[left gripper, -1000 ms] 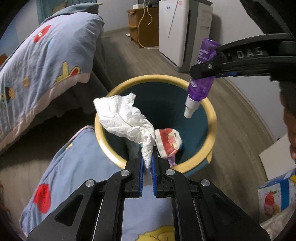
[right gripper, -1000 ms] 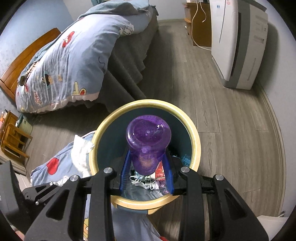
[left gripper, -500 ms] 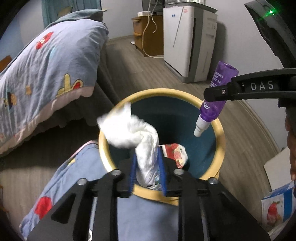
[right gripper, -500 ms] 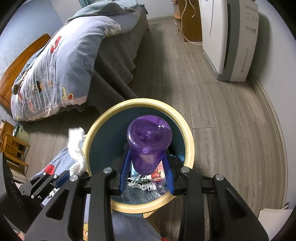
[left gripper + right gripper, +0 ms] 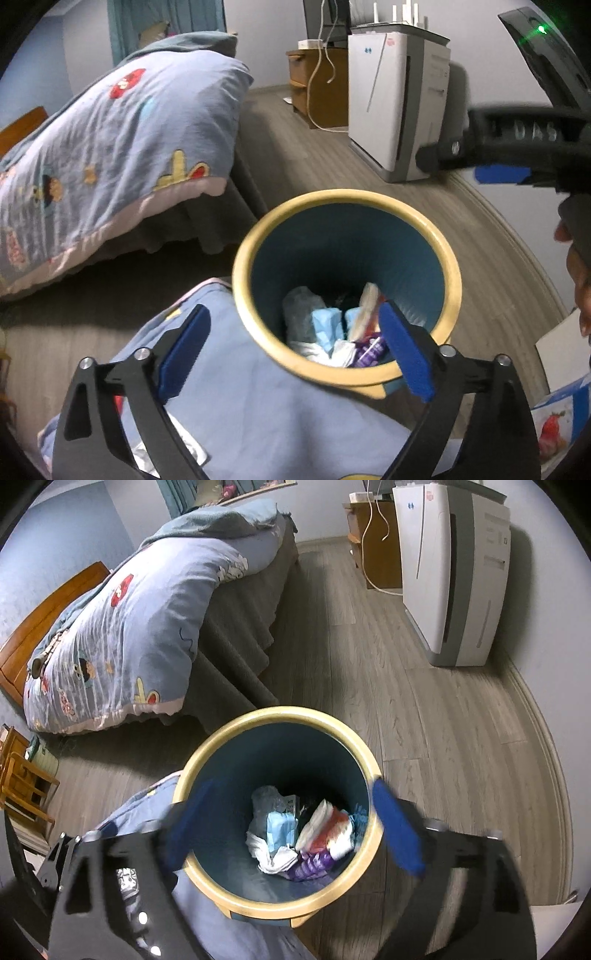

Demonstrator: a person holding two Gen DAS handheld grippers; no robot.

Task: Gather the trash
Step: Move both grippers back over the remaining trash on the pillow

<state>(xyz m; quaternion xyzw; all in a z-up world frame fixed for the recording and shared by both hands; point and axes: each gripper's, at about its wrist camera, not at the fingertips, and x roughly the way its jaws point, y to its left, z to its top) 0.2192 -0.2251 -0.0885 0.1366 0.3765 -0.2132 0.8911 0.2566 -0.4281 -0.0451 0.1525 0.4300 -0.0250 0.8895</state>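
Note:
A round bin with a yellow rim (image 5: 255,236) (image 5: 207,746) and a blue inside stands on the wood floor below both grippers. At its bottom lie a white crumpled tissue (image 5: 273,856), a purple bottle (image 5: 314,866) (image 5: 369,352), a red and white wrapper (image 5: 328,830) and a pale blue pack (image 5: 280,825). My left gripper (image 5: 291,343) hangs over the near rim, its jaws opening wide with nothing between them. My right gripper (image 5: 291,812) is also above the bin, jaws opening and empty. In the left wrist view the right gripper (image 5: 461,162) shows blurred at the upper right.
A blue patterned quilt (image 5: 258,424) lies against the bin's near left side. A bed with a blue quilt (image 5: 122,638) stands at the left, a white appliance (image 5: 450,568) and a wooden cabinet (image 5: 373,535) at the back right. A strawberry carton (image 5: 557,424) sits at the lower right.
Both grippers went from shut to wide open. The white tissue left my left gripper and the purple bottle left my right one; both now lie in the bin.

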